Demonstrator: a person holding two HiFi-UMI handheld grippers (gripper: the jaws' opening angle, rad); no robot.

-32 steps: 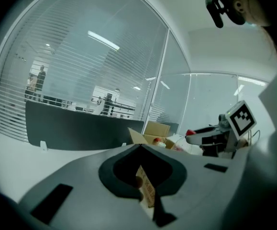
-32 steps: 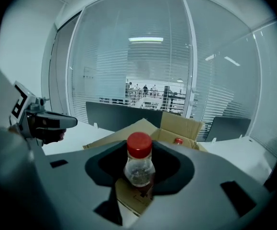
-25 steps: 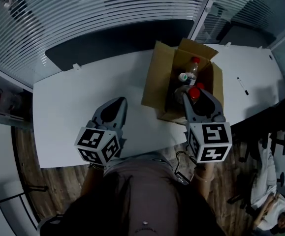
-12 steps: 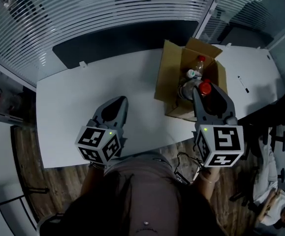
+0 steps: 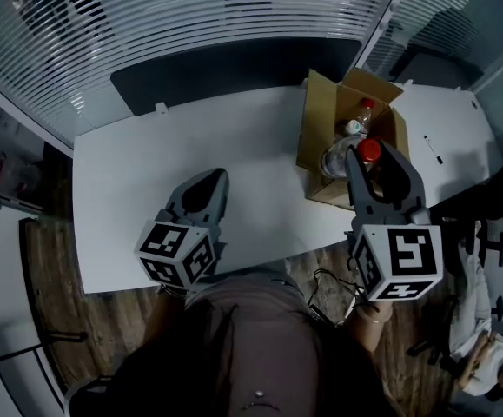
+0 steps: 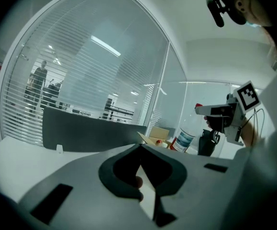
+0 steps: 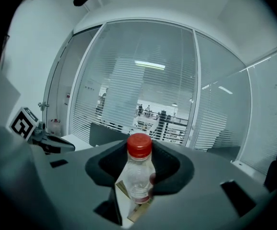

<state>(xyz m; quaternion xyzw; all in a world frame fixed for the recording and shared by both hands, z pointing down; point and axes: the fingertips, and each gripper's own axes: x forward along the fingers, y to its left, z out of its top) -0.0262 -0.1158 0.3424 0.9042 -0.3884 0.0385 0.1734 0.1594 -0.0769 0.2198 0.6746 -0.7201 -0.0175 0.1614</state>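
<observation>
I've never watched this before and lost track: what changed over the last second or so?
The right gripper, jaws still clamped on the red-capped bottle, lifted it higher above the cardboard box. Nothing was let go. The left gripper stayed empty over the white table.

The right gripper [image 5: 378, 156] has risen and drawn nearer, carrying the red-capped bottle [image 7: 139, 169] up out of the cardboard box [image 5: 319, 115]. In the right gripper view, the box flaps behind the bottle have given way to the far glass wall.
</observation>
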